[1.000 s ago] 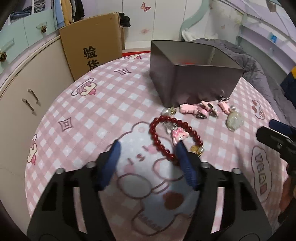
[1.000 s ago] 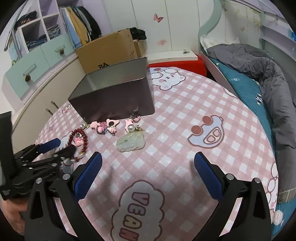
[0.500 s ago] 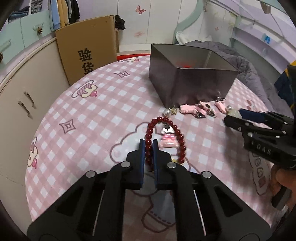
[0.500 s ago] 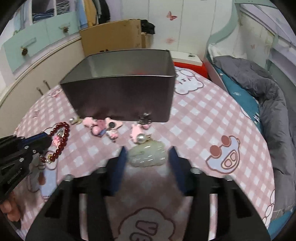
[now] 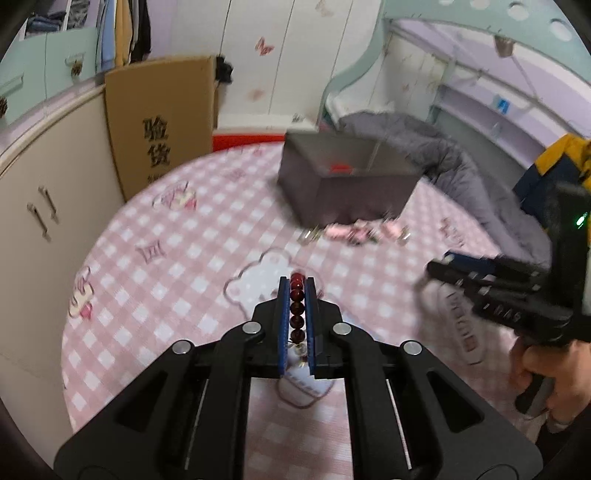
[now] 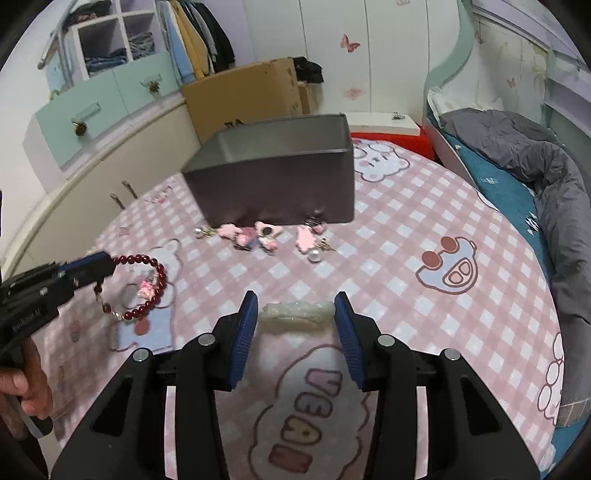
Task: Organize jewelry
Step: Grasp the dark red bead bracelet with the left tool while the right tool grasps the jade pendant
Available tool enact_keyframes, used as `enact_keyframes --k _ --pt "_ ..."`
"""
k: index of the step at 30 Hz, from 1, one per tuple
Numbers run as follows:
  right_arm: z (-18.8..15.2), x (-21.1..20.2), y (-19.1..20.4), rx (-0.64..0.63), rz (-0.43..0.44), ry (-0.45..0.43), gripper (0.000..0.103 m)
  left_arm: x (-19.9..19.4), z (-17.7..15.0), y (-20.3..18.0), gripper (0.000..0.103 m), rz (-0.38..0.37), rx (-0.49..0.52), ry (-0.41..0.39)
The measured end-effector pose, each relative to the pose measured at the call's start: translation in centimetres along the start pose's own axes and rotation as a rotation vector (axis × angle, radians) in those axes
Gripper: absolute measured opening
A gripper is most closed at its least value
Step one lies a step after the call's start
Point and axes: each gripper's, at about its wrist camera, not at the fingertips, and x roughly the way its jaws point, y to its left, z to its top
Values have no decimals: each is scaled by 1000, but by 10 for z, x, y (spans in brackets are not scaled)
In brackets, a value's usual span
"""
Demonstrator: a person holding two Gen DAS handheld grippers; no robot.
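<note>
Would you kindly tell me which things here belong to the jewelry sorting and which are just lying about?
Job:
red bead bracelet, in left gripper
pale green pendant, in right gripper
pink charms
pearl piece
metal tin

Lying about:
cardboard box
grey duvet
hanging clothes

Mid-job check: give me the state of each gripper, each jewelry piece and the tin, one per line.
left gripper: shut on red bead bracelet
red bead bracelet: held by one side, loop hanging clear of the tablecloth
right gripper: shut on pale green pendant
pale green pendant: clamped between both pads
metal tin: open, upright, on the table
pink charms: loose on the cloth by the tin
pearl: loose on the cloth
</note>
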Motion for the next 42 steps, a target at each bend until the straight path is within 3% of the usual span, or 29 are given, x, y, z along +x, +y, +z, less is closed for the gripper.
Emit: enact_keyframes --k 3,4,9,11,12,13,16,17,18,19,21,25,26,27,28,31,33,35,36,37,39,40,42 --pt "1 -8 8 -24 16 -19 34 -12 8 -5 8 -30 12 -32" --pt "2 -10 9 -28 21 -19 12 -15 10 -7 8 -35 16 -40" --pt "4 -7 9 -34 29 29 13 -26 17 -14 8 -46 28 -69" --pt "1 -5 6 0 22 32 28 -25 17 -13 8 -49 25 -68" --pt "0 -5 4 12 23 31 54 -25 16 -13 8 -58 18 -66" --pt "-2 -7 5 22 30 14 70 -26 16 -12 8 -61 16 -65" --pt "-2 -1 16 -14 49 24 70 -26 14 -13 8 -72 13 -59" --pt "-2 3 21 -36 40 33 68 -26 14 -13 8 -74 12 -58" --pt "-2 10 26 -68 27 54 58 -26 14 -13 8 -74 13 -59" --pt "-3 17 32 -97 15 77 42 -26 14 -13 8 -75 12 -59" --pt "-9 25 42 -159 -29 84 41 -27 14 -12 8 -79 9 -61" --pt "-10 22 41 -166 -18 79 38 -31 17 -10 8 -82 5 -73" --pt "-9 20 40 -160 -6 74 35 -32 19 -10 8 -84 6 -79" --pt "-8 17 38 -151 5 68 15 -33 20 -10 8 -84 8 -82" --pt "-7 15 36 -142 6 61 9 -33 22 -11 8 -85 10 -85" --pt "-1 11 32 -133 15 64 9 -35 29 -11 8 -93 14 -97" --pt "0 15 30 -122 13 82 10 -36 33 -11 8 -94 15 -106" --pt "1 15 26 -87 20 87 32 -36 35 -12 8 -94 16 -110" --pt "2 14 25 -85 16 74 61 -36 36 -12 8 -95 16 -111" --pt "3 13 26 -91 14 56 71 -36 36 -13 8 -97 16 -110" --pt "8 21 30 -110 22 61 71 -35 36 -15 8 -99 19 -107" --pt "9 26 32 -117 12 67 66 -35 36 -16 8 -101 20 -105" --pt "11 43 37 -155 -31 94 45 -33 36 -17 8 -104 18 -102"
